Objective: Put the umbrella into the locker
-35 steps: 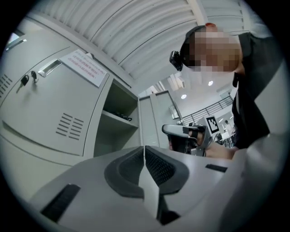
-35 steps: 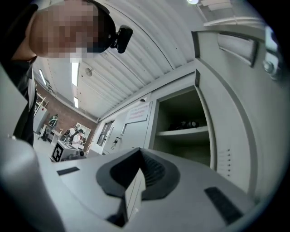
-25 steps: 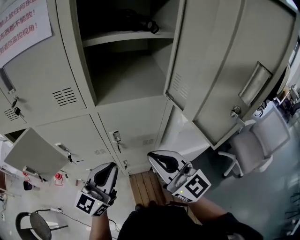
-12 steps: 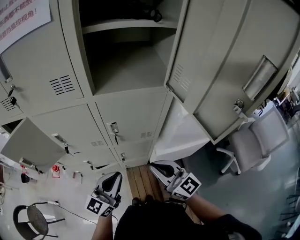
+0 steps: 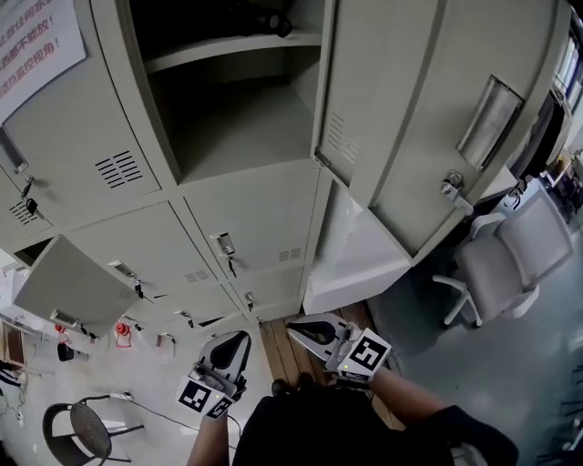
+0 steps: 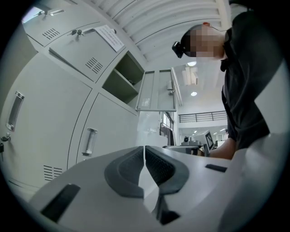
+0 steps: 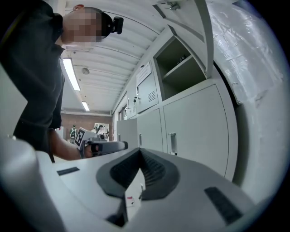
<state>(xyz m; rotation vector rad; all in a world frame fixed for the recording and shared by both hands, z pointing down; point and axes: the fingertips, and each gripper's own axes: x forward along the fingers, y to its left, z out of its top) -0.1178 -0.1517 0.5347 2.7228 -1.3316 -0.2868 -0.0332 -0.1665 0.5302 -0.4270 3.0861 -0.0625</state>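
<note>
A dark folded umbrella lies on the upper shelf of the open locker, half hidden by the frame's top edge. The locker's door stands swung out to the right. Both grippers hang low, close to the person's body and far below that compartment. My left gripper is shut, its dark pads meeting with nothing between them. My right gripper is shut and empty too, pointing level along the locker row. In the right gripper view the left gripper shows beside it.
Shut locker doors with handles fill the lower rows. One small door at the left hangs open. A white office chair stands at the right, a black round stool at the lower left, a plastic-wrapped white panel beside the lockers.
Both grippers have sunk lower and drawn in towards the person's body, away from the open compartment. Both stay shut and empty.
</note>
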